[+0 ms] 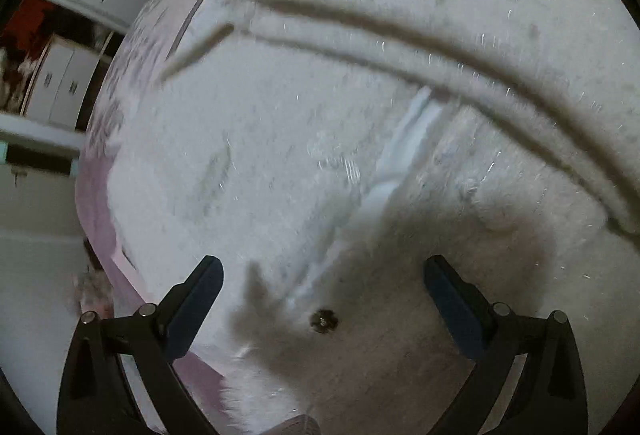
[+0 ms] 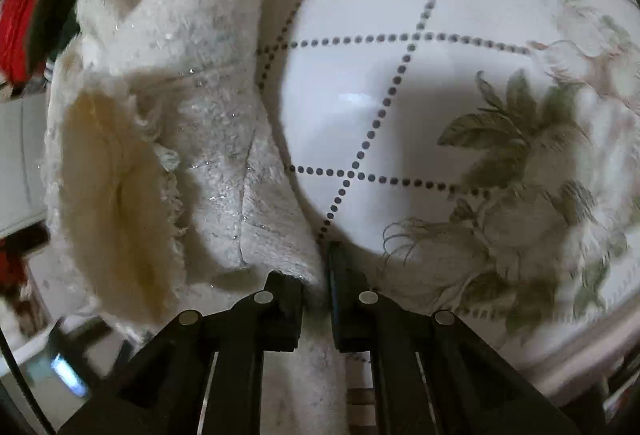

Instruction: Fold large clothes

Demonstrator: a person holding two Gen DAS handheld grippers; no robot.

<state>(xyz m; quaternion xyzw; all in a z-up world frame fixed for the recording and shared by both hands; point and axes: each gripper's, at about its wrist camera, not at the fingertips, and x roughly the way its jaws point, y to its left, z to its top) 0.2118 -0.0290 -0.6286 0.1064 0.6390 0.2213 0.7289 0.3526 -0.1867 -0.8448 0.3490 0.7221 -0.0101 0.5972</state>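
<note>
The white fuzzy garment [image 1: 304,139] is lying spread across the bed in the left wrist view, its pile glinting with fine sparkly threads, a dark button [image 1: 325,321] sitting near the front edge and raised seams or folded bands arcing across the far side; the left gripper [image 1: 322,299] is hovering over it with its jaws standing wide apart and nothing between them; in the right wrist view the right gripper [image 2: 316,283] is pinching an edge of the same garment [image 2: 208,139], jaws nearly closed on the cloth, so that the fabric is bunching up to the left with a cream plush lining [image 2: 116,203] showing, above the quilted floral bedspread [image 2: 400,83]; judging by the thick pile and the lining, the piece is probably handling as soft, bulky and limp, heavier than thin cloth, sagging wherever it is not being supported, yet grippy rather than slippery; taking hold at a firm seam, hem or corner with both grippers well apart is likely working better than pinching loose fluff, which may be slipping out of the pads.
</note>
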